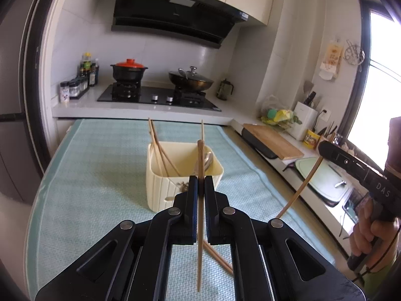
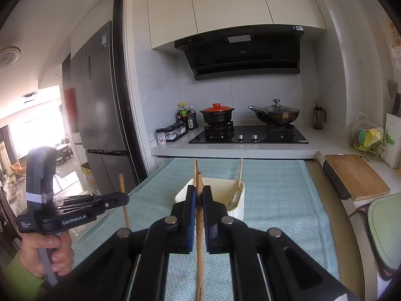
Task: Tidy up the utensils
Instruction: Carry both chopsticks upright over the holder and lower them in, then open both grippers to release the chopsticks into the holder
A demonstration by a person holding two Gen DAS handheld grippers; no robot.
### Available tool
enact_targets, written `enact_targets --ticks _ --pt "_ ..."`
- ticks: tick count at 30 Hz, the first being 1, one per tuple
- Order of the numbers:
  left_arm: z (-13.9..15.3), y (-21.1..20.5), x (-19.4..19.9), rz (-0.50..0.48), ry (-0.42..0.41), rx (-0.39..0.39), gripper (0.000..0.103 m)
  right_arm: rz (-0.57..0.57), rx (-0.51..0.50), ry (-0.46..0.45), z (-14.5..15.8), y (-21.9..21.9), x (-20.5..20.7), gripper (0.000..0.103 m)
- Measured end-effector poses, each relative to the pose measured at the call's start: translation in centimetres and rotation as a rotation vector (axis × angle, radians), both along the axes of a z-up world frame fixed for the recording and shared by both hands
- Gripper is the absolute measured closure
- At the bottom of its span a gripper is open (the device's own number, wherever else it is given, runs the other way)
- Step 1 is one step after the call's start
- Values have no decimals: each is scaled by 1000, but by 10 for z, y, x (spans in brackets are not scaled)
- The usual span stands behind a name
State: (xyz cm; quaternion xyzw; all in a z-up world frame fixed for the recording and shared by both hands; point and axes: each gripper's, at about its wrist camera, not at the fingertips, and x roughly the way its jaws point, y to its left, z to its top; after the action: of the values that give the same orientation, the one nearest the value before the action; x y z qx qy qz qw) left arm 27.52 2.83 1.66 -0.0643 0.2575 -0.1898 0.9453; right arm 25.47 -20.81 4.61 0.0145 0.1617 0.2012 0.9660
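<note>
A cream utensil holder (image 1: 163, 188) stands on the teal mat (image 1: 100, 175), with several chopsticks (image 1: 160, 155) and a metal spoon (image 1: 208, 159) leaning inside. My left gripper (image 1: 200, 183) is shut on one upright wooden chopstick (image 1: 199, 238), just in front of the holder. My right gripper (image 2: 199, 195) is shut on another upright chopstick (image 2: 199, 250), also short of the holder (image 2: 238, 210). Each gripper shows in the other's view: the right gripper (image 1: 323, 148) with its slanted chopstick (image 1: 298, 193), the left gripper (image 2: 125, 198) with its chopstick (image 2: 121, 183). One loose chopstick (image 1: 218, 258) lies on the mat.
Behind the mat is a stove (image 1: 158, 97) with a red-lidded pot (image 1: 129, 70) and a lidded wok (image 1: 191, 79). Spice jars (image 1: 72, 89) stand at the left. A wooden cutting board (image 1: 273, 140) and a sink (image 1: 325, 183) line the right counter. A fridge (image 2: 100, 95) fills the doorway side.
</note>
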Motion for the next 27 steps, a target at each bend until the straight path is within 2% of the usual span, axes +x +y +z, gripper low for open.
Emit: enact_targets --ticks 5,10,15,19,27 --pt "35 -5 36 0 -34 4 100 7 -16 -50 34 9 24 98" --pt "75 -9 78 28 -112 11 100 -2 -23 -115 72 20 57 98" --pt "94 -14 124 70 -169 11 100 -14 -33 -156 89 33 96 98" --pt "80 -20 160 92 -154 29 100 -2 -31 -106 74 45 133 98" --pt "2 -19 213 121 25 69 100 42 -51 165 -8 64 204 98"
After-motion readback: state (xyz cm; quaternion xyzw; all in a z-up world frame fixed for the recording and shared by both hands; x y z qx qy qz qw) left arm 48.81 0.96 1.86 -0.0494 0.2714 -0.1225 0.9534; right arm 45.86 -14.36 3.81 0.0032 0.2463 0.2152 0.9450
